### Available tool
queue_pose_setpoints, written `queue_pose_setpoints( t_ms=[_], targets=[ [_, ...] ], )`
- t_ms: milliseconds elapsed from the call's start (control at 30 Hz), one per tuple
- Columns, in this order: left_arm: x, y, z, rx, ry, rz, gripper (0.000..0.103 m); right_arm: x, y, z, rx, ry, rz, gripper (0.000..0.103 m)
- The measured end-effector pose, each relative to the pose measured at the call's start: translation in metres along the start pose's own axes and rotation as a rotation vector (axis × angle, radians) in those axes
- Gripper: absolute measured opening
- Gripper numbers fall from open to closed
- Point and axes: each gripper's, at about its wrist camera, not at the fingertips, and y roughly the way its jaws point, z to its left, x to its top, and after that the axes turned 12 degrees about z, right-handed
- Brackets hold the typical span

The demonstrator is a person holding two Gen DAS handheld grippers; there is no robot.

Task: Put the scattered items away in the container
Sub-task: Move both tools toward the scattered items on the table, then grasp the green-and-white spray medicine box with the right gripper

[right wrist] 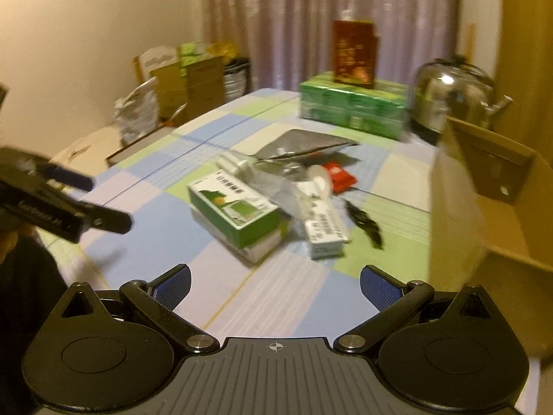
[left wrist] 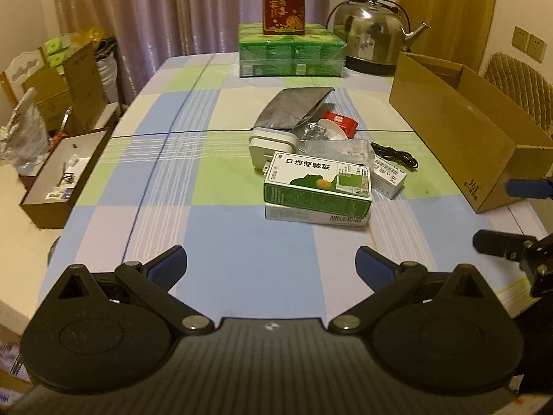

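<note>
A pile of scattered items lies mid-table: a green-and-white medicine box (left wrist: 316,181) (right wrist: 235,207) stacked on a white box, a small white box (left wrist: 389,174) (right wrist: 325,231), a white plug adapter (left wrist: 273,147), a grey foil pouch (left wrist: 293,107) (right wrist: 304,145), a red packet (left wrist: 340,122) (right wrist: 340,176), a black cable (left wrist: 397,157) (right wrist: 366,223) and clear plastic. An open cardboard box (left wrist: 459,128) (right wrist: 484,186) stands to the right. My left gripper (left wrist: 271,266) is open and empty, short of the pile. My right gripper (right wrist: 274,285) is open and empty, also short of it.
At the table's far end stand green packs (left wrist: 290,52) with a red carton (left wrist: 284,3) on top and a steel kettle (left wrist: 373,34). An open brown box (left wrist: 58,176) and clutter sit off the table's left edge. The checked tablecloth (left wrist: 166,180) covers the table.
</note>
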Motion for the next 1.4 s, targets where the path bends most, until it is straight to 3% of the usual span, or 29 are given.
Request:
queue_pose_setpoints(
  t_ms=[400, 467, 533, 667, 1133, 1400],
  targets=[
    [0.027, 0.035, 0.032, -0.039, 0.122, 0.020, 0.102, 0.049, 0.055, -0.005, 0.047, -0.120, -0.003, 0.100],
    [0.032, 0.040, 0.036, -0.048, 0.134, 0.024, 0.102, 0.057, 0.063, -0.012, 0.066, -0.088, 0.005, 0.090],
    [0.036, 0.045, 0.039, -0.052, 0.138, 0.026, 0.102, 0.065, 0.069, -0.016, 0.088, -0.078, 0.018, 0.086],
    [0.042, 0.055, 0.043, -0.041, 0.144, 0.024, 0.102, 0.075, 0.082, -0.007, 0.129, -0.170, 0.037, 0.074],
    [0.045, 0.074, 0.052, -0.061, 0.147, 0.033, 0.102, 0.086, 0.123, 0.005, 0.151, -0.296, 0.117, 0.072],
    [0.045, 0.075, 0.056, -0.073, 0.159, 0.029, 0.102, 0.093, 0.133, 0.003, 0.171, -0.314, 0.150, 0.056]
  ],
)
